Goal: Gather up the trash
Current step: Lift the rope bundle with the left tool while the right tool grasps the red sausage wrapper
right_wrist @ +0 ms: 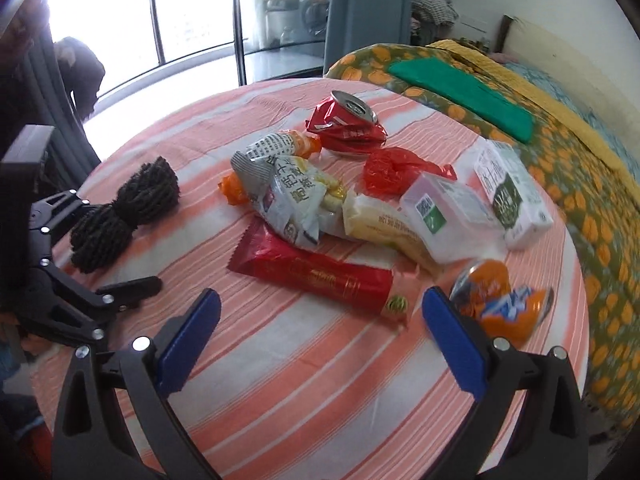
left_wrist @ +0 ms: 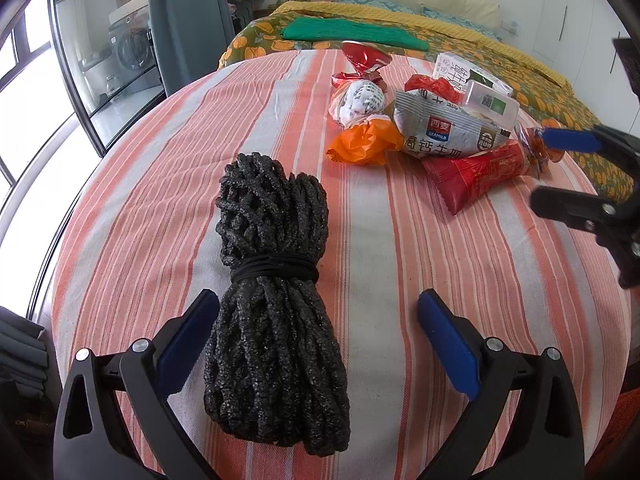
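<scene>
1. On the striped orange-and-white cloth (right_wrist: 280,380) sits your trash pile: a long red wrapper (right_wrist: 312,272) nearest the right gripper, a grey-white snack bag (right_wrist: 288,196) lying partly over its far end, and a crushed red can (right_wrist: 348,124) further back.
2. Around those you've got a crumpled red plastic bag (right_wrist: 388,170), a clear plastic box (right_wrist: 448,216) touching a white carton (right_wrist: 512,192), and a yellowish packet (right_wrist: 384,224) tucked under the box's near edge.
3. Just outside your right gripper (right_wrist: 320,336), beside its right finger, there's a squashed orange can (right_wrist: 500,304), a bit blurred. Jaws are spread wide with nothing between them.
4. Your left gripper (left_wrist: 320,340) is also wide apart, and the black bundle of netting (left_wrist: 276,300) tied with a band lies between its fingers, touching the left pad (left_wrist: 188,344). It isn't pinched.
5. Off to the side of the pile, an orange plastic bag (left_wrist: 364,142) sits next to a small printed wad (left_wrist: 360,100).
6. Behind the table is a bed (left_wrist: 460,40) with a folded green cloth (left_wrist: 352,32) on it.
</scene>
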`<state>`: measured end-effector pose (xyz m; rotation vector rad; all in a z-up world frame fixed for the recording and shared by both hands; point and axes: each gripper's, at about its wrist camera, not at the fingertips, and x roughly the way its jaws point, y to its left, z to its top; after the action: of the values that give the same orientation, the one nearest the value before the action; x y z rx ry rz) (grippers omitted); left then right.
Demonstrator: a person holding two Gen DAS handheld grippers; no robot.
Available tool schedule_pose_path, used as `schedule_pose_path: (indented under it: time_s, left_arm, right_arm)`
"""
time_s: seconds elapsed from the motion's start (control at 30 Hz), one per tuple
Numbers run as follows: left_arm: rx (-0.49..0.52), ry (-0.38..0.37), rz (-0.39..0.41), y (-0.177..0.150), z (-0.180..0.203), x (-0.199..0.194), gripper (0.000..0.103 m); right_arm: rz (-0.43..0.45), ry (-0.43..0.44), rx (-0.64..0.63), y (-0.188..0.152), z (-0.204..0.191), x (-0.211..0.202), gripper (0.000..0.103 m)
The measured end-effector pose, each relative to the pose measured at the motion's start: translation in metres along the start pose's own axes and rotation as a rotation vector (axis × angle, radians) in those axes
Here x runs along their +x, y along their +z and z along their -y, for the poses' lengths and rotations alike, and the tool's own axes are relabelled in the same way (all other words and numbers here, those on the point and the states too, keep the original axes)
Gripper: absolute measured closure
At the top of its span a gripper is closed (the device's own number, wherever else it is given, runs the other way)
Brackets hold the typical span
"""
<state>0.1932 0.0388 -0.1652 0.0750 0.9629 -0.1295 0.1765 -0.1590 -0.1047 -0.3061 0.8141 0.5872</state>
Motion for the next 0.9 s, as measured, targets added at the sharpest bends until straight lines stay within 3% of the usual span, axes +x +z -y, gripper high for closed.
schedule_pose_path:
  time_s: [0.17,0.33,0.4,0.5,0.57,0.73,0.9]
  left_arm:
    - [0.0,0.0,0.0,0.0,0.0,0.0,0.006]
    - [0.0,0.0,0.0,0.0,0.0,0.0,0.006]
    - [0.0,0.0,0.0,0.0,0.0,0.0,0.006]
    - [0.0,-0.001,0.0,0.0,0.0,0.0,0.006]
    - [0.0,-0.002,-0.001,0.0,0.0,0.0,0.006]
    - [0.0,-0.001,-0.001,0.0,0.0,0.0,0.006]
    - [-0.001,-0.002,-0.001,0.0,0.0,0.0,0.006]
  right_arm:
    - [-0.027,0.066,-0.055,0.014,-0.003,0.017,0.007]
    - [-0.129,0.015,-0.102,0.018,0.002,0.041,0.006]
    - [-0.198,0.059,-0.108,0.014,0.004,0.043,0.006]
    - [-0.231,0.257,-0.071,0.014,0.003,0.022,0.007]
    - [-0.23,0.286,-0.081,0.016,0.001,0.01,0.008]
    - [-0.219,0.016,-0.276,0.017,-0.018,0.016,0.008]
    - [-0.277,-0.094,-0.299,0.01,-0.014,0.045,0.013]
